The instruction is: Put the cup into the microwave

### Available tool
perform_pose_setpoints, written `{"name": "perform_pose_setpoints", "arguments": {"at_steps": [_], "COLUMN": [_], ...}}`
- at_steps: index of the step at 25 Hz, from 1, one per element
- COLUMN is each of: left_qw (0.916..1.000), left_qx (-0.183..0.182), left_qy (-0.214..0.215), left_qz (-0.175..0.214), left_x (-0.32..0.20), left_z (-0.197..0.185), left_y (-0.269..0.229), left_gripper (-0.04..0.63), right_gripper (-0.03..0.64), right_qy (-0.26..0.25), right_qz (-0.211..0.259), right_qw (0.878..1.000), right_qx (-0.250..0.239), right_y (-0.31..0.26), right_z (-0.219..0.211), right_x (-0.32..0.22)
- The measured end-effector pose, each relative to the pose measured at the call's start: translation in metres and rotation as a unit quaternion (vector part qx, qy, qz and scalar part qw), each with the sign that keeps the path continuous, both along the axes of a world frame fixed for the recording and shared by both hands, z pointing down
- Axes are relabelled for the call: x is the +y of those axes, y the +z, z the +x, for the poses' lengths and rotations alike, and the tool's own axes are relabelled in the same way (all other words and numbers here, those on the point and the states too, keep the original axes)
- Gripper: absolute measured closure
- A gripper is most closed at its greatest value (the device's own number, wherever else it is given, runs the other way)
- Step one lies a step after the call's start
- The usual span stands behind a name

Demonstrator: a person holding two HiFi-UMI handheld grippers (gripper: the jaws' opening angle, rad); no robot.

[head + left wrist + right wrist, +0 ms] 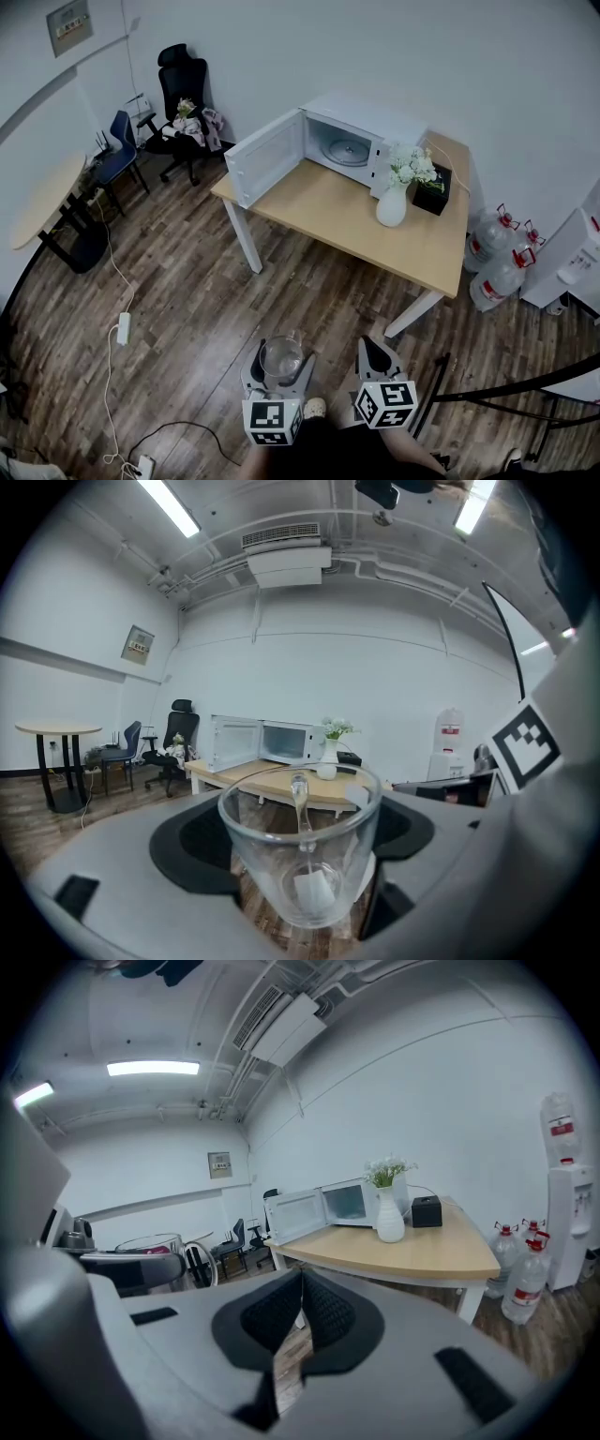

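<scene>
The left gripper (279,367) clamps a glass cup (300,855). The right gripper (300,1309), just beside it, is pinched together and empty. The open microwave (352,141) stands well ahead.

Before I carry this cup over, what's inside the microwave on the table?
The microwave stands with its door open, and only the round glass turntable shows inside. The back of the cavity is hidden under the roof.
</scene>
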State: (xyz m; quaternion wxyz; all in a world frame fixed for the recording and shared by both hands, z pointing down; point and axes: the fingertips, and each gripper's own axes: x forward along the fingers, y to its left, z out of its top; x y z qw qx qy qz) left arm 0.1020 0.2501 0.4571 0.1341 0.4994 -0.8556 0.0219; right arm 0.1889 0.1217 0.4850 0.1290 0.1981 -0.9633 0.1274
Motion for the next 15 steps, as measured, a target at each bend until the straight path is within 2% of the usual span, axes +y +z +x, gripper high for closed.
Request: {"name": "perform_pose_setpoints", "arguments": {"at_steps": [15], "left_qw": [0.9999], "left_qx": [0.012], "left_qy": [0.007], "left_qz": [0.003], "left_x": [0.004], "left_z": [-0.005], "left_y": [0.007], "left_gripper": [0.187], "right_gripper": [0.623], "right_qy": [0.003], "right_qz": [-0.007], "right_qw": [1.000], "right_qx": [0.008], "right_y": [0.007], "right_z": [-0.004], "right_x": [0.009]}}
